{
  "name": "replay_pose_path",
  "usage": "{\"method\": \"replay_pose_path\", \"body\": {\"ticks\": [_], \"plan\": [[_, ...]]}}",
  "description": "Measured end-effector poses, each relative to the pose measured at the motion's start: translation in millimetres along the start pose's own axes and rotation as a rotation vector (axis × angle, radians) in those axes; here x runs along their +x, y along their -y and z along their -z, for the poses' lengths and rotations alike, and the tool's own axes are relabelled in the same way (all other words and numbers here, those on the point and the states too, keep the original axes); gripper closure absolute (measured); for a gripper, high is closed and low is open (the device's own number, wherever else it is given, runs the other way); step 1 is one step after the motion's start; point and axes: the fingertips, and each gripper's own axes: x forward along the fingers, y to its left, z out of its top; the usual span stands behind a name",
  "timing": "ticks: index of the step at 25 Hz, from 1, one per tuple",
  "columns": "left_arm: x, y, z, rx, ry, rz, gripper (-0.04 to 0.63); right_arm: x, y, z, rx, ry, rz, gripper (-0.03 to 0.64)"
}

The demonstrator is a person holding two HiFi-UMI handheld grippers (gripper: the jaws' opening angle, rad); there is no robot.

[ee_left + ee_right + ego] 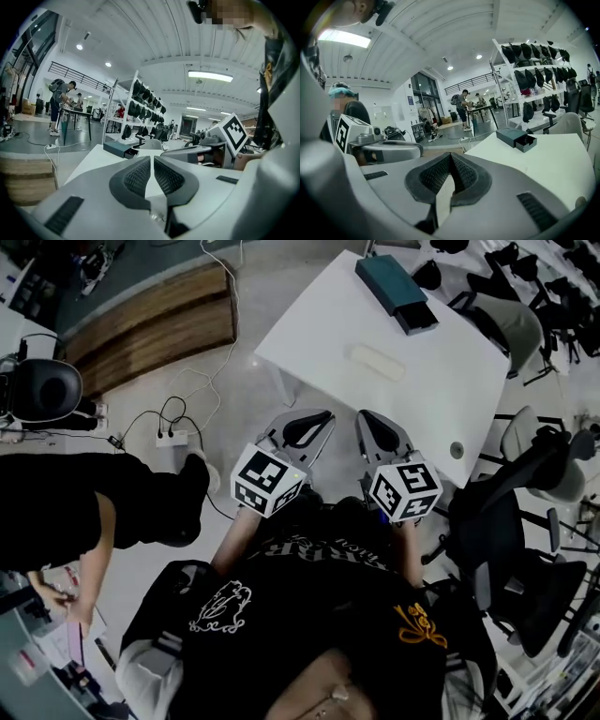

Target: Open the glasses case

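1. Left hand-held gripper [302,430], right hand-held gripper [380,434] — both near your torso, jaws together, nothing btwn.
2. Counter [441,390] — edge just ahead.
3. Glasses case [377,362] — pale, mid-counter, well apart from both, lid shut.
4. Dark box [396,293] — far corner.

Risk: reach w/ closed jaws and you'd likely shove the case, not grip it. It's pale on white, so easy to misjudge.

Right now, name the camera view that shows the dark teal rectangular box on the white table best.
Head view: the dark teal rectangular box lies whole, seen from above, on the white table. The right gripper view shows it side-on; the left gripper view, small and low.
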Motion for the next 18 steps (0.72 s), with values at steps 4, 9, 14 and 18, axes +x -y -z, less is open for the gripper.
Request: {"method": "replay_pose_path", "body": {"ticks": [4, 9, 14, 18], "plan": [[3.2, -11.0, 7.4, -0.018, -0.013, 0.024, 0.56, 5.6, 6.9, 3.9, 0.004, -0.018, 0.046, 0.603], [23.2, -11.3, 11.1, -0.03, -0.023, 0.052, 0.56, 5.6, 26.3, 7.3, -0.003, -0.037, 0.081, 0.603], [48.3, -13.4, 13.0, -0.03, -0.044, 0.042, 0.56, 13.8, 67.5, 13.1, -0.044, -0.07, 0.115, 0.603], [69.3, -29.5, 13.2, -0.04, -0.062, 0.013, 0.56, 38.6, 111.8, 21.0, -0.096, -0.126, 0.139, 0.603]]}}
